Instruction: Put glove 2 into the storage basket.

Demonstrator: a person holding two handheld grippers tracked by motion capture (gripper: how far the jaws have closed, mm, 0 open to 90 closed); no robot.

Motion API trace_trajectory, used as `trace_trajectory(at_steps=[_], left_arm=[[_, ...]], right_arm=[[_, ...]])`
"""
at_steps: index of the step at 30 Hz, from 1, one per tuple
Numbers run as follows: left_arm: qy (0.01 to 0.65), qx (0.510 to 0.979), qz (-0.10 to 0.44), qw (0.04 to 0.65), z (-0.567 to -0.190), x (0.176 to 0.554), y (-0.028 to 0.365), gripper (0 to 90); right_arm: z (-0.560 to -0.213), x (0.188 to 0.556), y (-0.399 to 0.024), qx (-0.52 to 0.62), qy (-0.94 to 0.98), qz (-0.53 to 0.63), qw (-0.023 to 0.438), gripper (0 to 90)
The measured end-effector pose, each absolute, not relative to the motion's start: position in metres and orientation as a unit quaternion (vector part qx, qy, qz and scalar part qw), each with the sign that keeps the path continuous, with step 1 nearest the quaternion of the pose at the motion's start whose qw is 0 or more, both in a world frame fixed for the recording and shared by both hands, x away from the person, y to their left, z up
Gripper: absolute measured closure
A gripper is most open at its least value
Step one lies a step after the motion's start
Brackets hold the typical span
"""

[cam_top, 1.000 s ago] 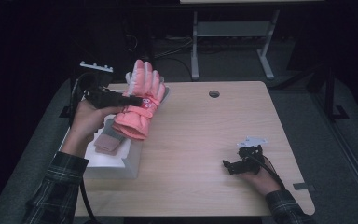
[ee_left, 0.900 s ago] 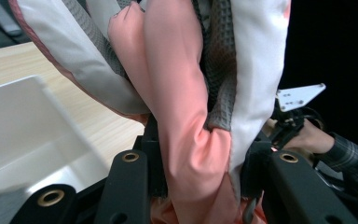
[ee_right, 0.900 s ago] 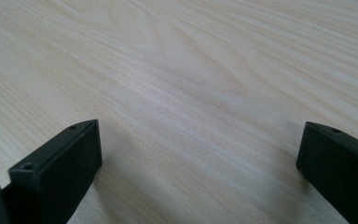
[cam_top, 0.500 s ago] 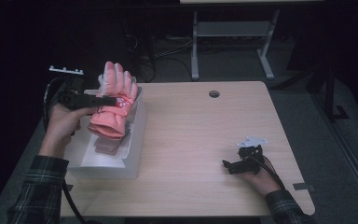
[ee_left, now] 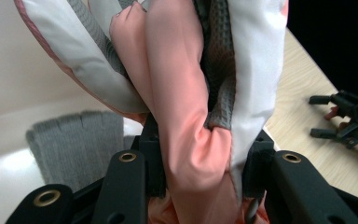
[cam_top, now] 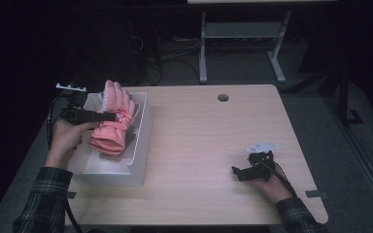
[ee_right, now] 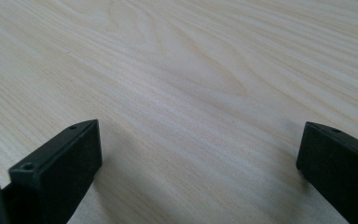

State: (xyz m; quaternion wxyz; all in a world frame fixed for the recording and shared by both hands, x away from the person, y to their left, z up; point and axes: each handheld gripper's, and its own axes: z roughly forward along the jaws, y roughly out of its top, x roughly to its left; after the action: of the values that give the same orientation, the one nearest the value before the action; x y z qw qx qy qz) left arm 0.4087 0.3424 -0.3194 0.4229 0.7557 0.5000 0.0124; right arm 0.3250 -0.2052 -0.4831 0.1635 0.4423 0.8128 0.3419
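High view: glove going into the white bin

High view puts the pink glove [cam_top: 112, 127] over the open white bin [cam_top: 141, 145] at the left end of the bench [cam_top: 213, 145]. Its fingers point away from us and its cuff is down toward the bin floor. Whether the cuff already touches the floor we cannot tell.

The left claw [cam_top: 108, 116] grips the glove across its middle. In the left gripper view the padded pink and white fabric [ee_left: 191, 116] is bunched between the two jaws, which are partly closed on it. A grey knitted piece [ee_left: 74, 140] lies on the pale bin floor behind the glove. Whether it is a second glove or a cuff we cannot say.

The right claw [cam_top: 245, 171] rests on the bench near the front right, well apart from the bin. The right gripper view shows its jaws wide apart over bare wood, with nothing between them.

Our reading: the step in hand is placing the glove in the bin. The next move calls for lowering until the glove lies on the bin floor, opening the jaws enough to free the thick fabric, then withdrawing the claw clear of the bin wall without dragging the glove out.
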Motion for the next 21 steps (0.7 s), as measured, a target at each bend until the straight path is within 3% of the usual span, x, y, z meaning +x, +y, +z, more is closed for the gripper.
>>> trace_trajectory(at_steps=[21], left_arm=[[0.506, 0.78, -0.016, 0.368, -0.389, 0.424, 0.315, 58.1]], right_arm=[[-0.483, 0.325, -0.205, 0.443, 0.813, 0.341, 0.163, 0.0]])
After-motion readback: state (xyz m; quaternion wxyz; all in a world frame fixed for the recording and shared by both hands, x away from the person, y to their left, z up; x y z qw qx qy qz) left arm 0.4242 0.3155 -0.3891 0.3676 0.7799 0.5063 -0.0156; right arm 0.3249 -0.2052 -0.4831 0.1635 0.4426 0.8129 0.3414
